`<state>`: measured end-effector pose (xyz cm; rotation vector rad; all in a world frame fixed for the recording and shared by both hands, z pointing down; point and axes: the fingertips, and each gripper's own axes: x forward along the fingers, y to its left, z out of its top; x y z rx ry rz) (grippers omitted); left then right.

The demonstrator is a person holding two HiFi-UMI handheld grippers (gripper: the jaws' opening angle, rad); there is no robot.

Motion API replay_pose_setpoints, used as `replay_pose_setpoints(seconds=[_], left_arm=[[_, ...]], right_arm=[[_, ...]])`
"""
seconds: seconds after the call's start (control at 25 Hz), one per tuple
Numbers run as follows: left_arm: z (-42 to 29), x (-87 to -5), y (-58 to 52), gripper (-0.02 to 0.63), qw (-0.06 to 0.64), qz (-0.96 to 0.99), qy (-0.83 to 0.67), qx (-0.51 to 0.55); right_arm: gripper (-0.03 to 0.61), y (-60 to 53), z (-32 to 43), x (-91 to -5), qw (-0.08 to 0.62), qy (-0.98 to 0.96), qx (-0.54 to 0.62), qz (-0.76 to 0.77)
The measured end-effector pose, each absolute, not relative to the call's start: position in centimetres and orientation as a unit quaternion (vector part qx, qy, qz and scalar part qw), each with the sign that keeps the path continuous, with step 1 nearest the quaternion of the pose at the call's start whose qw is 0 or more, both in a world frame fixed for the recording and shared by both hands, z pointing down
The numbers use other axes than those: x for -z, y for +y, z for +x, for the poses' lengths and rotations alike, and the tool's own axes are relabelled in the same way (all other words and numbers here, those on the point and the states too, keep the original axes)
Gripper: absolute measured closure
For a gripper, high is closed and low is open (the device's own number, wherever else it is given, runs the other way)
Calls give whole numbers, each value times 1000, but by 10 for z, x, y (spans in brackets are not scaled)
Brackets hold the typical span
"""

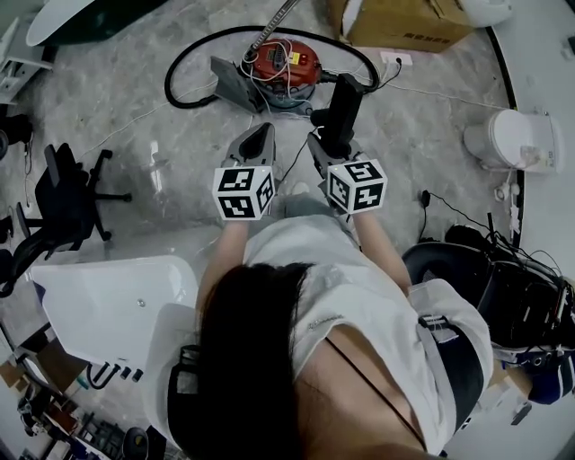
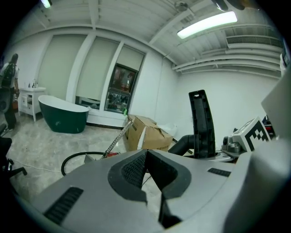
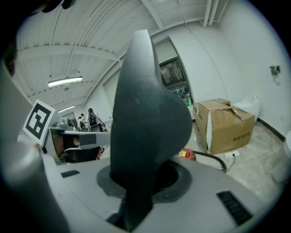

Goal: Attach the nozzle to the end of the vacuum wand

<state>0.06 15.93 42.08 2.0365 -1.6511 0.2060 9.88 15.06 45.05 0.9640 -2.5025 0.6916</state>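
Two grippers are held out short of the red vacuum (image 1: 286,65) on the floor. The right gripper (image 1: 328,144) has its jaws clamped on the black nozzle (image 1: 344,112), held upright. The left gripper (image 1: 259,144) has its jaws together, empty. The step in hand appears to be bringing the nozzle over. What looks like the metal wand (image 1: 274,22) rises just behind the vacuum. Next, its free end needs steadying and the nozzle's socket lining up.

Bright ceiling light (image 2: 207,24), fisheye vignetting, soft shadows
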Motion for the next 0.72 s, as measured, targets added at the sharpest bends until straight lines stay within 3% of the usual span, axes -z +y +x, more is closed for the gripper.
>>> replay_pose_setpoints(seconds=[0.72], left_arm=[[17, -454, 153, 612, 296, 734, -602, -101]], right_arm=[[482, 142, 120, -473, 196, -883, -255, 342]])
